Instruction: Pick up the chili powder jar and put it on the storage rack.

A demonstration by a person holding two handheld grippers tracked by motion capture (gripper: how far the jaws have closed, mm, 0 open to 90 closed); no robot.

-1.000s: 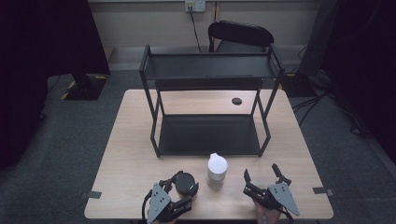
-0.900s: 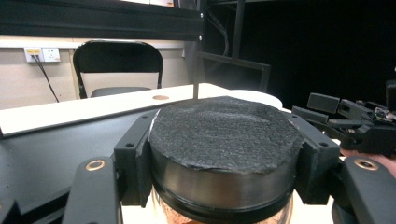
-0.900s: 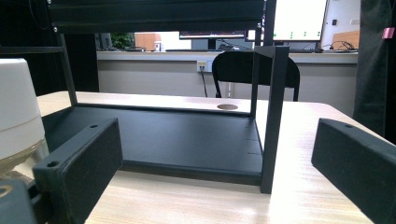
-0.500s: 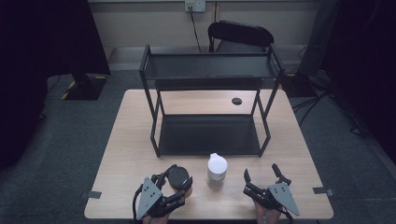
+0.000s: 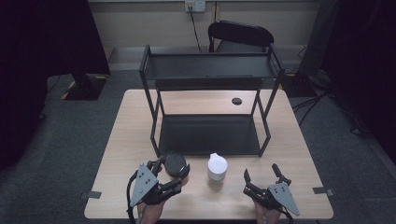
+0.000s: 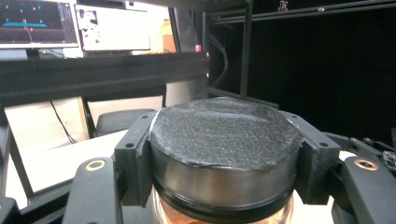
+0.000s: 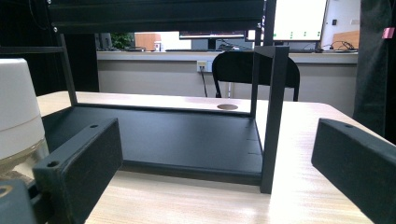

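A jar with a black lid (image 5: 175,164) is clamped between the jaws of my left gripper (image 5: 173,168) near the table's front left, in front of the rack. In the left gripper view the pads press on both sides of the dark lid (image 6: 224,135), and clear glass with an amber tint shows under it. A second jar with a white cap (image 5: 217,169) stands upright on the table just to its right. My right gripper (image 5: 261,173) rests at the front right, open with nothing between its jaws; the white-capped jar (image 7: 16,112) sits off to its left.
A black two-tier metal rack (image 5: 210,70) stands on the middle of the wooden table (image 5: 299,140), and its right front post (image 7: 273,116) is close ahead of the right gripper. A small dark cable hole (image 5: 236,101) lies behind it. A chair (image 5: 240,35) stands beyond the table.
My left gripper has risen with the black-lidded jar and shifted a little left and toward the rack. The right gripper and the white-capped jar have stayed put.
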